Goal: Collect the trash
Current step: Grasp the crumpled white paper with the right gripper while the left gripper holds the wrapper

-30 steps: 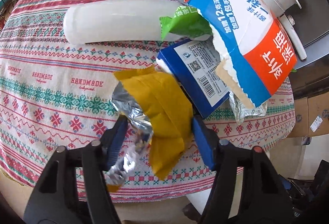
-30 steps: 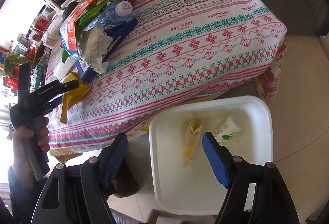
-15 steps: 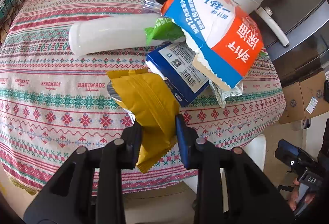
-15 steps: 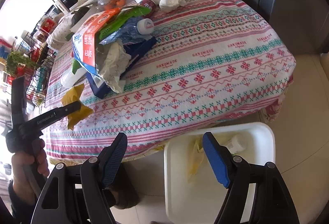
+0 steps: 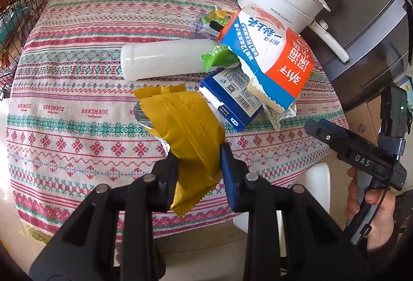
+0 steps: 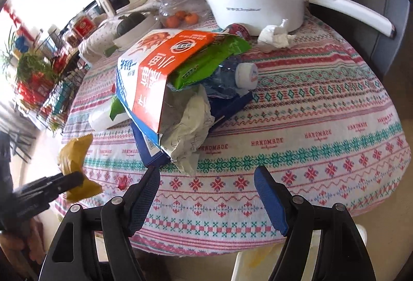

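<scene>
Trash pile on the surface mostly uncollected.
My left claw grips the yellow wrapper beside the pile; right claw gapes empty.

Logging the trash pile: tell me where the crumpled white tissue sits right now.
In the right wrist view, the crumpled white tissue lies on the tablecloth at the far side, against the base of the white pot, just right of a red-capped container.

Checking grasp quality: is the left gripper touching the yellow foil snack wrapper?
Touching. In the left wrist view the left gripper has both blue pads pressed against the yellow foil snack wrapper, which is pinched between them and lifted near the table edge.
</scene>
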